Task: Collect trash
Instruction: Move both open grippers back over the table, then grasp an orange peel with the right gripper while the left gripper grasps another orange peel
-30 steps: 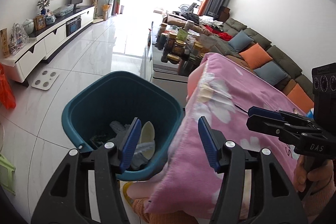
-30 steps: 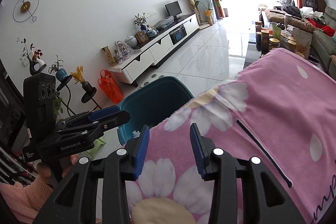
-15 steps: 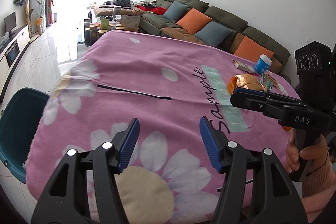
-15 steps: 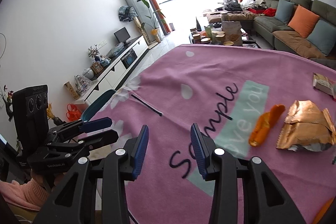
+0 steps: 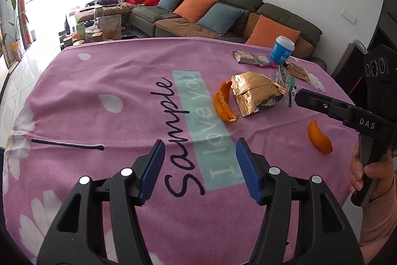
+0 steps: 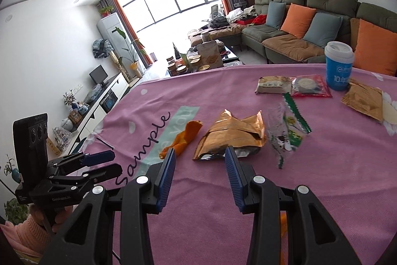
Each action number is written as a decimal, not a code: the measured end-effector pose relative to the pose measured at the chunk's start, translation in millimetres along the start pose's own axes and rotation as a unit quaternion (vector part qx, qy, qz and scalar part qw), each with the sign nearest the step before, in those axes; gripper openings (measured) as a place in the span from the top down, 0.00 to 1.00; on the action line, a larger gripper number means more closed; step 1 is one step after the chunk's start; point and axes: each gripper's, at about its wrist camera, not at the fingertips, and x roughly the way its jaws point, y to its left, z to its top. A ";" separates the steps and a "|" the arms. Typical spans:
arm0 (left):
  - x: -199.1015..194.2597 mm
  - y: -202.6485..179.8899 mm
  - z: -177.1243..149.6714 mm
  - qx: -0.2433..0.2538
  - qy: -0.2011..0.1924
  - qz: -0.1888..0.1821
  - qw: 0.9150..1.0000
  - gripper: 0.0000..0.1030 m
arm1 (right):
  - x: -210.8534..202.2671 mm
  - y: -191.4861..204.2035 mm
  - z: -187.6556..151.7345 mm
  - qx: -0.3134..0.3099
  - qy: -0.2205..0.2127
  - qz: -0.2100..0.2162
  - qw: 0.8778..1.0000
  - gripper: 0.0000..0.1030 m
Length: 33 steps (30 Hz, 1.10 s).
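Litter scattered on the pink flowered tablecloth (image 5: pixel 119 81), both tongs empty.

The crumpled gold foil snack bag (image 6: pixel 232 134) lies mid-cloth, its torn mouth toward the right gripper (image 6: pixel 199 175), whose jaws stand narrowly apart just short of it. The long curled orange peel (image 5: pixel 224 104) lies just left of the bag, lengthwise away from the camera. The left gripper (image 5: pixel 199 169) gapes wider over the lettering. The blue paper cup (image 6: pixel 338 66) stands upright beyond the bag.

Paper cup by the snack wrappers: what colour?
Blue cup with white lid and white print; clearest in the right wrist view.
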 end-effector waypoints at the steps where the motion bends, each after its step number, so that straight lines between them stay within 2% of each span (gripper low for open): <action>1: 5.2 -3.8 3.6 0.001 0.003 -0.002 1.000 0.43 | -1.2 -5.5 -0.2 0.006 -0.002 -0.004 1.000 0.62; 16: 65.1 -28.3 29.6 0.017 0.052 0.010 0.998 0.47 | -25.9 -61.6 -23.1 0.056 0.001 -0.038 0.998 0.62; 18: 73.0 -25.3 30.7 0.011 0.063 0.010 0.998 0.55 | -30.9 -65.6 -27.2 0.059 0.002 -0.042 0.997 0.62; 23: 78.9 -22.7 34.4 0.007 0.062 0.010 0.998 0.59 | -40.9 -73.0 -37.8 0.073 0.007 -0.047 0.996 0.61; 29: 82.6 -21.0 34.8 0.000 0.066 -0.002 0.998 0.82 | -43.5 -71.4 -47.5 0.069 0.014 -0.043 0.997 0.61; 33: 81.4 -21.8 32.0 0.001 0.063 -0.002 0.998 0.83 | -45.3 -67.1 -52.2 0.061 0.018 -0.040 0.997 0.61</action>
